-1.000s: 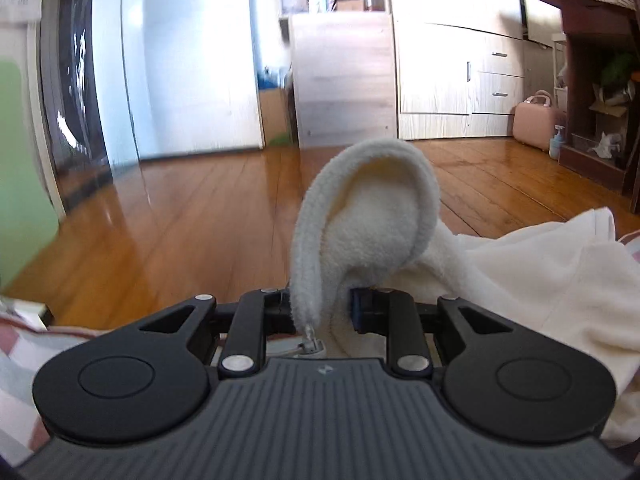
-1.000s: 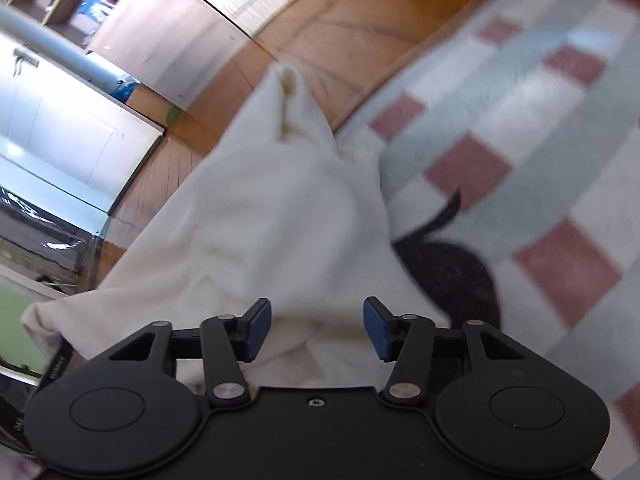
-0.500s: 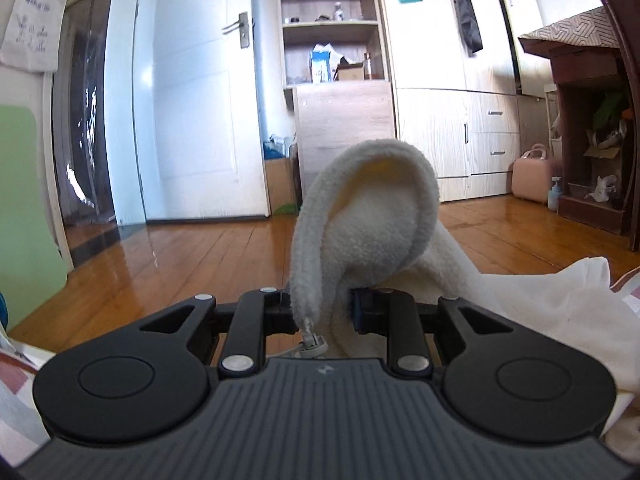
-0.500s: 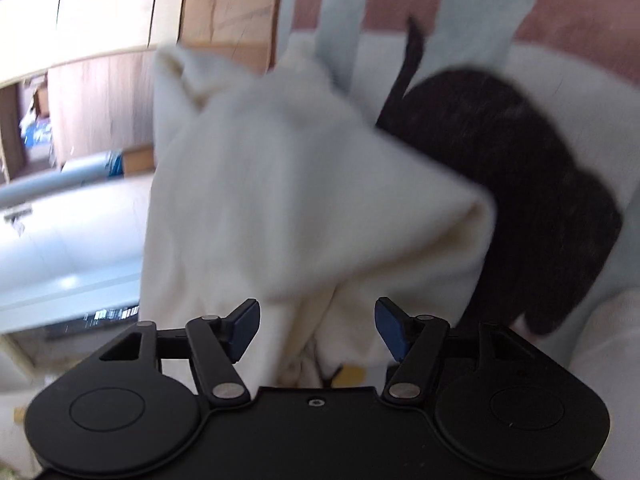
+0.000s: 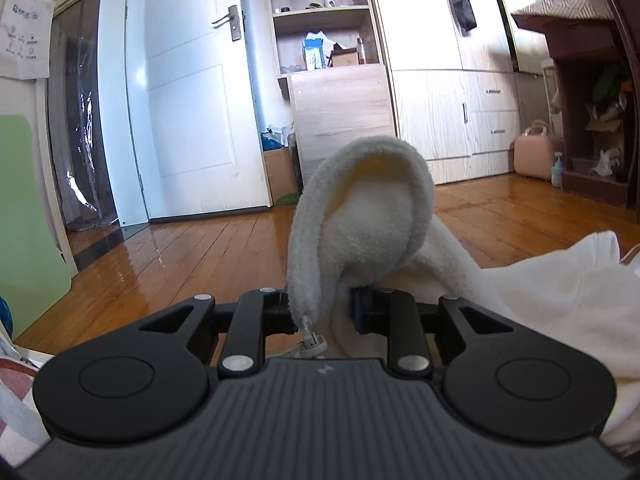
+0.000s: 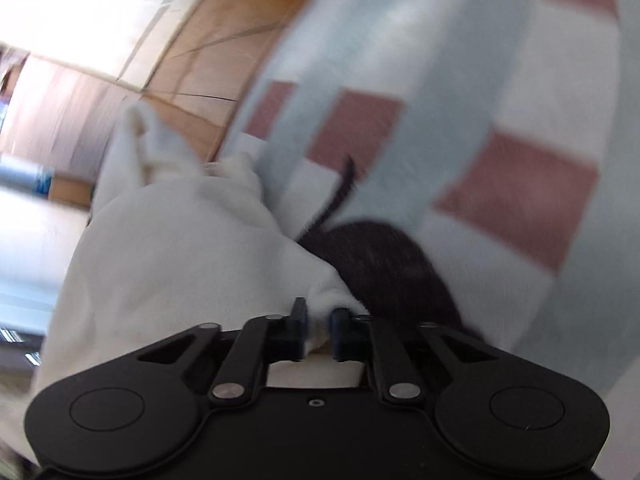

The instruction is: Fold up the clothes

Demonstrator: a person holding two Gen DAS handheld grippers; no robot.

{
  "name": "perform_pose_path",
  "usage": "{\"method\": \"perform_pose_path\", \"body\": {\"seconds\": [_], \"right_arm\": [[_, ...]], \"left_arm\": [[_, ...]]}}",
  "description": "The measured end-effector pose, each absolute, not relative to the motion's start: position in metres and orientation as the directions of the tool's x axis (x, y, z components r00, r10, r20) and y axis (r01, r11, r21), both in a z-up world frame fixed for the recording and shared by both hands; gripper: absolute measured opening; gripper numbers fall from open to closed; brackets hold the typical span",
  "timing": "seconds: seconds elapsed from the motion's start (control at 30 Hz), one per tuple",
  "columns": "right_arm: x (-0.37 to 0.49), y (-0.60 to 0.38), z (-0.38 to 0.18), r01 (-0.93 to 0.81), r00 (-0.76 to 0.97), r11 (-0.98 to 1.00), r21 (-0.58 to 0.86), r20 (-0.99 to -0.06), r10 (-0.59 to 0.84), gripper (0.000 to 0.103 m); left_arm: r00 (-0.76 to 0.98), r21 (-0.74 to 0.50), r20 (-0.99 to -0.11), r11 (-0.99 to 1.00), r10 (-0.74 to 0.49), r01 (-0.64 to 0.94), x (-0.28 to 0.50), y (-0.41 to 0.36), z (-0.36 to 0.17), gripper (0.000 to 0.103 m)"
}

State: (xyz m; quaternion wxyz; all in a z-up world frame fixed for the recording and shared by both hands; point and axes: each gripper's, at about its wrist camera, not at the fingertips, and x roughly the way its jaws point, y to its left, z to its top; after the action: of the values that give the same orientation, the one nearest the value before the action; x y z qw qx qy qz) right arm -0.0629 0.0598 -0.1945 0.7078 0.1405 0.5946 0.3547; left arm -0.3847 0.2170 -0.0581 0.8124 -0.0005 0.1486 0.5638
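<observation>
**Garment pinched at both ends for the fold**

Left wrist view: my left gripper (image 5: 322, 312) pinches a fleecy loop of the cream garment (image 5: 360, 216), lifted, I judge, to keep that edge taut; it rises just ahead of the fingers.

Right wrist view: my right gripper (image 6: 318, 330) has just been closing and now clamps a garment corner (image 6: 324, 292) over the checked blanket (image 6: 500, 152), beside its dark patch (image 6: 384, 264).

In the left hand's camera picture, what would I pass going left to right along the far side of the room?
White door → open shelf unit → drawers → pink case → dark wooden cabinet.
</observation>
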Motion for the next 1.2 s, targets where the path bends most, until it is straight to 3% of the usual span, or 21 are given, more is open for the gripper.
{"method": "perform_pose_path", "body": {"seconds": [0.17,0.3,0.5,0.6,0.67,0.73,0.8,0.83,0.9,1.0,1.1,1.2], "right_arm": [[-0.083,0.073,-0.147,-0.566,0.182,0.669,0.482,-0.718,0.672,0.01],[-0.082,0.077,-0.106,-0.681,0.3,0.639,0.357,-0.66,0.689,0.009],[-0.016,0.105,-0.062,-0.799,0.353,0.577,0.166,-0.648,0.675,0.007],[0.014,0.113,-0.002,-0.808,0.493,0.589,0.011,-0.533,0.687,0.006],[0.025,0.115,0.038,-0.773,0.61,0.621,-0.128,-0.415,0.674,0.007],[0.034,0.117,0.059,-0.719,0.694,0.64,-0.27,-0.318,0.646,0.022],[0.054,0.119,0.052,-0.692,0.721,0.651,-0.313,-0.358,0.594,0.08],[0.066,0.118,0.038,-0.674,0.732,0.678,-0.295,-0.396,0.555,0.086],[0.089,0.104,-0.003,-0.64,0.715,0.744,-0.194,-0.506,0.483,0.086],[0.105,0.068,-0.075,-0.57,0.547,0.816,0.095,-0.698,0.463,0.085],[0.092,0.034,-0.141,-0.497,0.312,0.788,0.363,-0.773,0.553,0.085],[0.064,0.024,-0.182,-0.497,0.111,0.714,0.493,-0.78,0.616,0.085]], "left_arm": [[0.305,0.143,-0.251,0.347,0.918,-0.927,-0.389,0.22,-0.057,0.023],[0.321,0.134,-0.345,0.385,0.882,-0.913,-0.388,0.228,-0.066,0.024],[0.497,0.03,-0.347,0.539,0.795,-0.842,-0.382,0.222,-0.05,0.022],[0.527,-0.044,-0.367,0.552,0.766,-0.833,-0.38,0.213,-0.005,0.022],[0.608,-0.117,-0.33,0.608,0.722,-0.785,-0.378,0.199,0.026,0.022],[0.694,-0.114,-0.313,0.699,0.649,-0.706,-0.361,0.18,0.039,0.023],[0.76,-0.142,-0.388,0.781,0.522,-0.608,-0.33,0.165,0.027,0.025],[0.775,-0.171,-0.447,0.807,0.447,-0.565,-0.311,0.16,0.01,0.025],[0.756,-0.178,-0.559,0.842,0.339,-0.509,-0.273,0.15,-0.034,0.025],[0.681,-0.164,-0.7,0.88,0.215,-0.446,-0.223,0.137,-0.098,0.025],[0.627,-0.135,-0.753,0.887,0.198,-0.442,-0.205,0.134,-0.135,0.025],[0.661,-0.176,-0.728,0.882,0.182,-0.437,-0.211,0.139,-0.138,0.025]]}}
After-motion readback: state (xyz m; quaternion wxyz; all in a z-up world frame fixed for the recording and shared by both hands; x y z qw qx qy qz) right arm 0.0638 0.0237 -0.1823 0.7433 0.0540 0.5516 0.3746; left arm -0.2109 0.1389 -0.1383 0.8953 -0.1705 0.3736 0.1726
